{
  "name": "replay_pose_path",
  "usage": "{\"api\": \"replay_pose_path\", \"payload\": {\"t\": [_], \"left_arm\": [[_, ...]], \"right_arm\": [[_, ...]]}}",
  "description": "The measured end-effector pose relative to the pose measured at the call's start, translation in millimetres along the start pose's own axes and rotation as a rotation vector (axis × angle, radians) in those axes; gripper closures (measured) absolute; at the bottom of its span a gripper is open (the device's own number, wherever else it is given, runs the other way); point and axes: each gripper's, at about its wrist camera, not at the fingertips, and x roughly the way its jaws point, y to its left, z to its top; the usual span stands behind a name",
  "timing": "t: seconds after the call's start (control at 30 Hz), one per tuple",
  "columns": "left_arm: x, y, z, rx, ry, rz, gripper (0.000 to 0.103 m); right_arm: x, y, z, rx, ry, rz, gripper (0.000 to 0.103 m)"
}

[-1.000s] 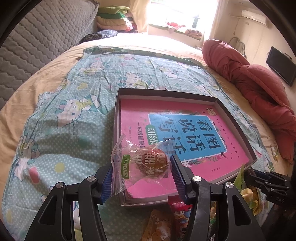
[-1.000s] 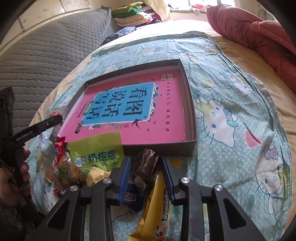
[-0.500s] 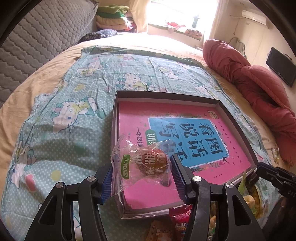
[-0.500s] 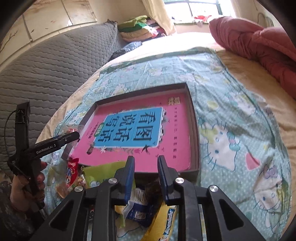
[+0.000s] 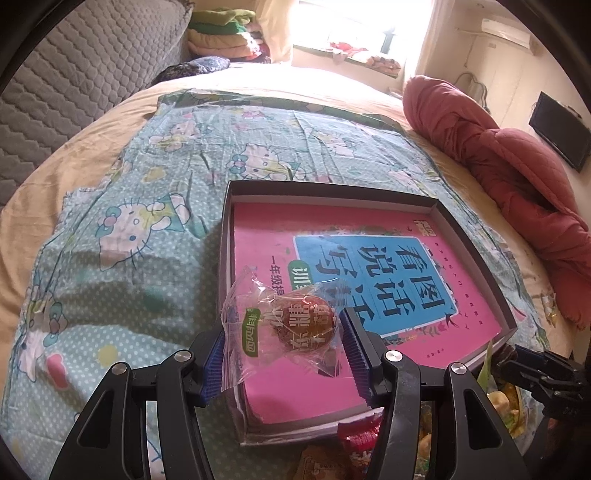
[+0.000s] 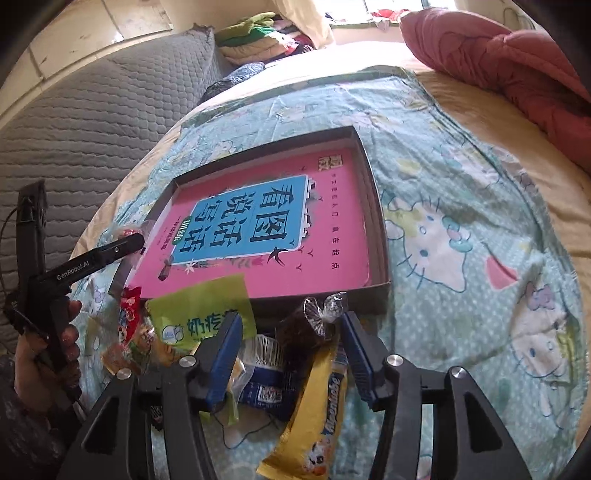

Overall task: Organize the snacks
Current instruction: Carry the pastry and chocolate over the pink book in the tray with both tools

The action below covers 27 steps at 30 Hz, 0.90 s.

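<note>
My left gripper [image 5: 284, 332] is shut on a clear packet with a round brown pastry [image 5: 295, 325], held above the near left corner of a shallow dark box [image 5: 332, 190] lined with a pink book [image 5: 369, 258]. My right gripper [image 6: 291, 328] is open over a snack pile at the box's near edge. A dark brown wrapped cake [image 6: 310, 328] lies loose between its fingers, with a yellow bar [image 6: 314, 413], a blue packet [image 6: 266, 384] and a green packet [image 6: 199, 314]. The left gripper [image 6: 122, 251] also shows in the right wrist view.
The box sits on a Hello Kitty cloth [image 5: 129, 229] spread on a bed. A red quilt [image 5: 498, 155] lies at the right, a grey padded headboard [image 6: 74, 110] at the left. Folded clothes [image 5: 221, 33] are stacked at the far end.
My right gripper has opened from a narrow gap, and the brown cake now lies loose between its fingers. My left gripper has carried the pastry packet slightly further over the box corner.
</note>
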Motion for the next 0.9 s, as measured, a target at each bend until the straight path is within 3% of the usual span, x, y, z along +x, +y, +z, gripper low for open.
{"api": "replay_pose_path", "payload": {"t": [0.1, 0.17, 0.2, 0.53, 0.9], "left_arm": [[7, -2, 1, 0.011, 0.016, 0.000, 0.045], [11, -4, 1, 0.018, 0.028, -0.002, 0.045], [12, -5, 1, 0.020, 0.031, -0.004, 0.045], [18, -9, -1, 0.031, 0.062, -0.015, 0.044], [23, -11, -4, 0.047, 0.093, -0.004, 0.044]], "right_arm": [[9, -8, 1, 0.037, 0.021, 0.012, 0.051], [16, -13, 0, 0.052, 0.035, 0.007, 0.065], [15, -14, 0, 0.056, 0.033, 0.007, 0.067], [-17, -6, 15, 0.019, -0.109, 0.043, 0.068], [20, -4, 27, -0.071, -0.049, -0.115, 0.068]]}}
